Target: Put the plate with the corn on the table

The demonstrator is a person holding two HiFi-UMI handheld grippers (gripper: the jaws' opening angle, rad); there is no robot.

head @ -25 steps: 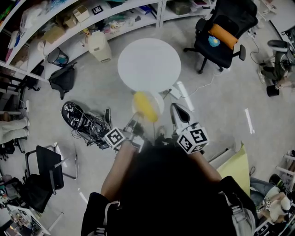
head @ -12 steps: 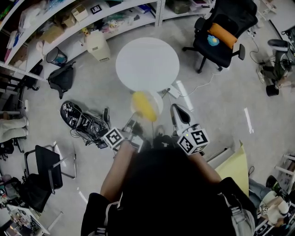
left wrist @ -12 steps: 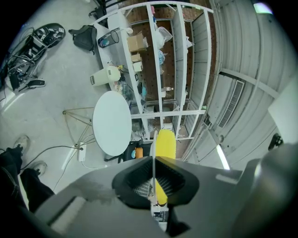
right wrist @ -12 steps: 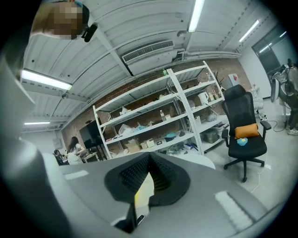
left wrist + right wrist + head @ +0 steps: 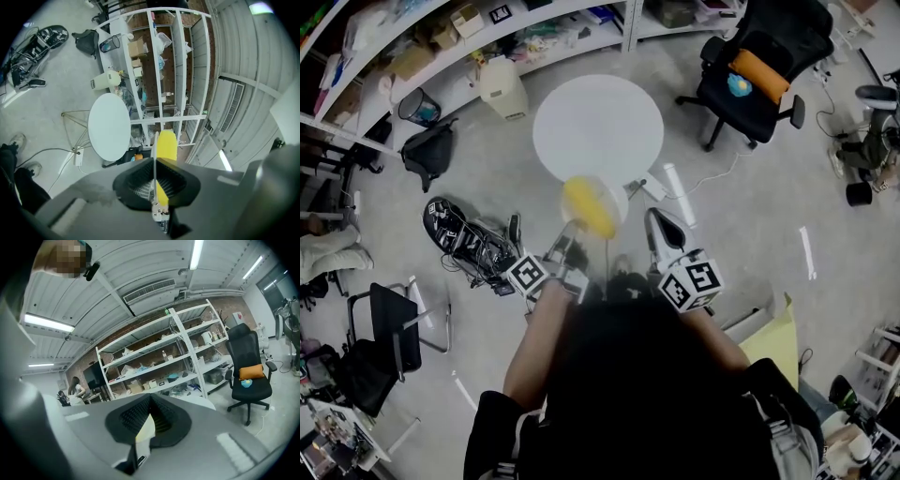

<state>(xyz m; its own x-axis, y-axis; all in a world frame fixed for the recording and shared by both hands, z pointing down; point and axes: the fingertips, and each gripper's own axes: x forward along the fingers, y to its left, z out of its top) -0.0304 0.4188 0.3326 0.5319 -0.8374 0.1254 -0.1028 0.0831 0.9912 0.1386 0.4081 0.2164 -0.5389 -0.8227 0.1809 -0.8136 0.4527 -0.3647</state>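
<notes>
Left gripper (image 5: 569, 246) has its jaws drawn almost together on the near rim of a round white plate (image 5: 620, 199). It holds the plate in the air by that one edge. The right gripper (image 5: 656, 223) hangs just beside the plate on its right, jaws together. No part of the plate shows between them in the right gripper view.

The round white table (image 5: 598, 127) lies straight ahead with a bare top. In the head view the plate's far rim overlaps the table's near edge, but I cannot tell how high above the top it rides. The step in hand looks like carrying the plate forward and setting it down. To do that well, the plate should probably travel on until all of it is over the top, well inside the edge, before it goes down.

The plate shows edge-on in the left gripper view, roughly parallel with the floor. A one-sided pinch gives little control of tilt, so that wrist likely has to hold steady. The lowering should be slow, and the jaws should open only once the underside sits flat.

The yellow corn cob (image 5: 589, 208) rests loose across the plate and looks free to roll. Any dip toward the far rim could tip it off, so a smooth, unhurried approach seems wise.
</notes>
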